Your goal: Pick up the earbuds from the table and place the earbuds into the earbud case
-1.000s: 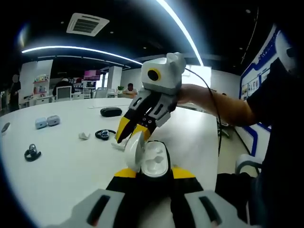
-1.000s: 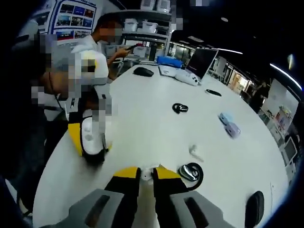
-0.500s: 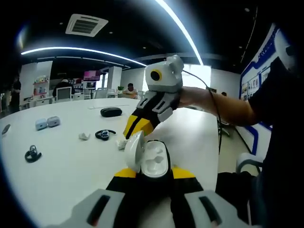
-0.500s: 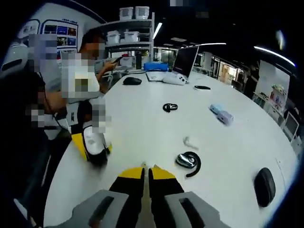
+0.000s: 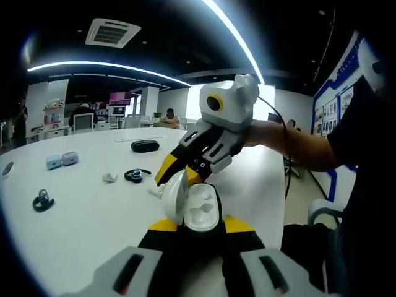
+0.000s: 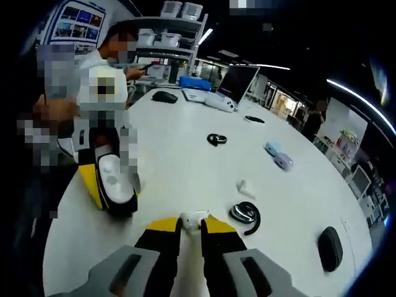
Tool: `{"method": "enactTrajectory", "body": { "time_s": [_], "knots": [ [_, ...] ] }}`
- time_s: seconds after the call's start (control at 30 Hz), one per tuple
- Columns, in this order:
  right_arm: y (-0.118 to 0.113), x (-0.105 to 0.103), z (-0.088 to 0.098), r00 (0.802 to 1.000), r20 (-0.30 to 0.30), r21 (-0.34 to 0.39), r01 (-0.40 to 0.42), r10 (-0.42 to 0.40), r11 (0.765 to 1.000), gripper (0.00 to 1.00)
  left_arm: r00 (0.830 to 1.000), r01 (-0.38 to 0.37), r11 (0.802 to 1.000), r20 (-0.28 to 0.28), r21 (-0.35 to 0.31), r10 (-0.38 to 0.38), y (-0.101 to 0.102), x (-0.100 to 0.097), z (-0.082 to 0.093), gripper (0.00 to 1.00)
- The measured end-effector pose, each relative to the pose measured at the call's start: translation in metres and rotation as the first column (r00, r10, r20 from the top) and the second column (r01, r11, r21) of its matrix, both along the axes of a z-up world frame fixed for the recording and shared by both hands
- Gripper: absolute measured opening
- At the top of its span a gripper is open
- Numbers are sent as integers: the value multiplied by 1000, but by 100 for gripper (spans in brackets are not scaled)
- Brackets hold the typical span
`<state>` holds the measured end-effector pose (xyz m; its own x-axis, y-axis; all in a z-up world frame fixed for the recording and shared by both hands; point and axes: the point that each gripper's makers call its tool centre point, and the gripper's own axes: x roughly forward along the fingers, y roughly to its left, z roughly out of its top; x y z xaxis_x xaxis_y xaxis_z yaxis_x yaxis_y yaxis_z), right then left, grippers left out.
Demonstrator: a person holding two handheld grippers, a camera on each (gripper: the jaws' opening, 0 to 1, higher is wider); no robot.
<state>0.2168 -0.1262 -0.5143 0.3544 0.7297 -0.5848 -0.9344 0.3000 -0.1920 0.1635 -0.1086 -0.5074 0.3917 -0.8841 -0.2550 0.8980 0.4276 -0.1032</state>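
Left tool (image 5: 189,226) is clamped on the open white case (image 5: 193,207), lid up, cups facing the camera; in the right gripper view the same case (image 6: 114,185) sits in yellow jaws at left, above the surface (image 6: 185,154). Right tool (image 6: 190,224) has its jaws close together with a white earbud (image 6: 193,216) at the tips; looks pinched, but contact is hard to confirm. In the left gripper view the right tool (image 5: 176,173) hangs just behind the case lid. A second white earbud (image 5: 109,177) lies loose on the surface, near a black ear-hook piece (image 5: 136,174); another black one (image 5: 42,200) lies well apart to the left.

Risks, as a judgement:
- small smooth bud held only at the jaw tips could slip or twist on the way over
- lid stands between tool and cups, so a low approach may knock it or push the case out of the left grip
- bud dropped at the wrong angle won't seat
- either hand drifting spoils alignment
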Motion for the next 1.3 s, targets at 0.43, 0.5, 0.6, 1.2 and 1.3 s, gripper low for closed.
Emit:
{"method": "enactTrajectory", "body": {
  "time_s": [0.43,0.5,0.6,1.2,1.3],
  "knots": [
    [-4,2,0,1000,-3,24,7,-7,1000,5,1000,0,1000,1,0,0,0,0,0,25],
    [-5,2,2,1000,-6,31,7,-7,999,5,1000,0,1000,0,0,0,0,0,0,25],
    [-4,0,7,999,-31,76,16,-13,997,5,1000,0,1000,0,0,0,0,0,0,25],
    [-11,-26,21,922,-386,309,128,2,942,5,1000,-3,1000,3,2,3,0,-1,0,25],
    [-16,-27,10,939,-343,227,104,-20,968,5,1000,-3,1000,3,3,3,0,-1,0,25]
  ]
}}
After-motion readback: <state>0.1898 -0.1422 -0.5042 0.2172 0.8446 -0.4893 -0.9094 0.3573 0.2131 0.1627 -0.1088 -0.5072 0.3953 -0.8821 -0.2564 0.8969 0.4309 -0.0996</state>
